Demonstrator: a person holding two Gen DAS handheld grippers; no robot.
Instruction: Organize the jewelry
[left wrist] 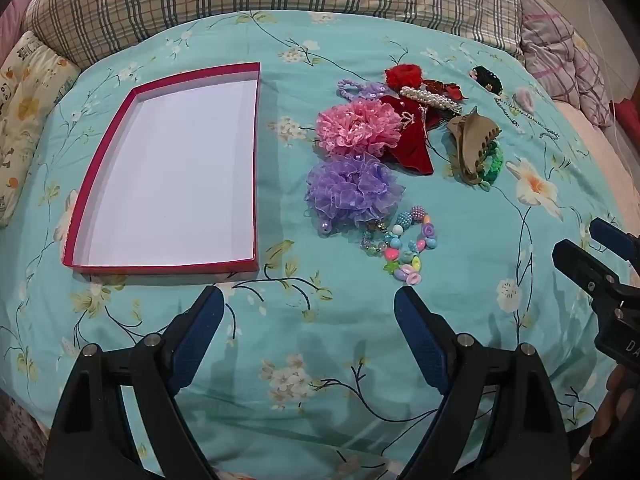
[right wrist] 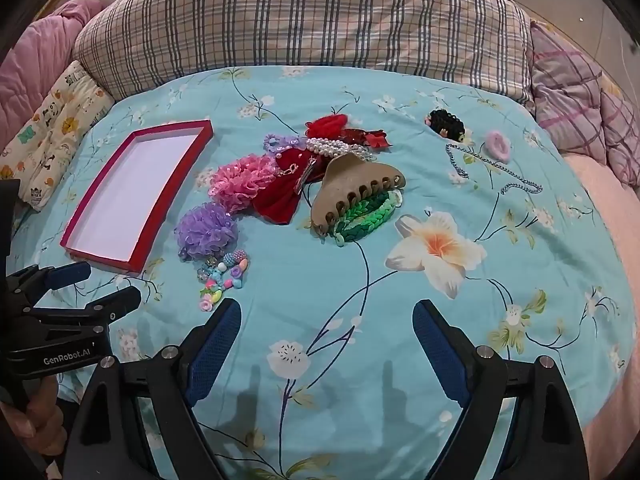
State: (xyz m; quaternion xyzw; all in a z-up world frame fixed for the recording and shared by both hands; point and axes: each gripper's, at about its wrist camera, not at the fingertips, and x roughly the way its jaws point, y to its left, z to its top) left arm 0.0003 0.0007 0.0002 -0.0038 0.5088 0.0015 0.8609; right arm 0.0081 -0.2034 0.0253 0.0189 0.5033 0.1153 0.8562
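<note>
Box (left wrist: 256, 160) red-rimmed, white inside, w/ nothing in.

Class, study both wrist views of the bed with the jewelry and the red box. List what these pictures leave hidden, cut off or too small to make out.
1. Green braided band: partly under the tan claw clip in both views.
2. Red velvet bow: partly covered by the pearl clip and pink ruffle scrunchie.
3. Silver chain: links too small to make out, both views.
4. Right gripper: left view's edge cuts its body.
</note>
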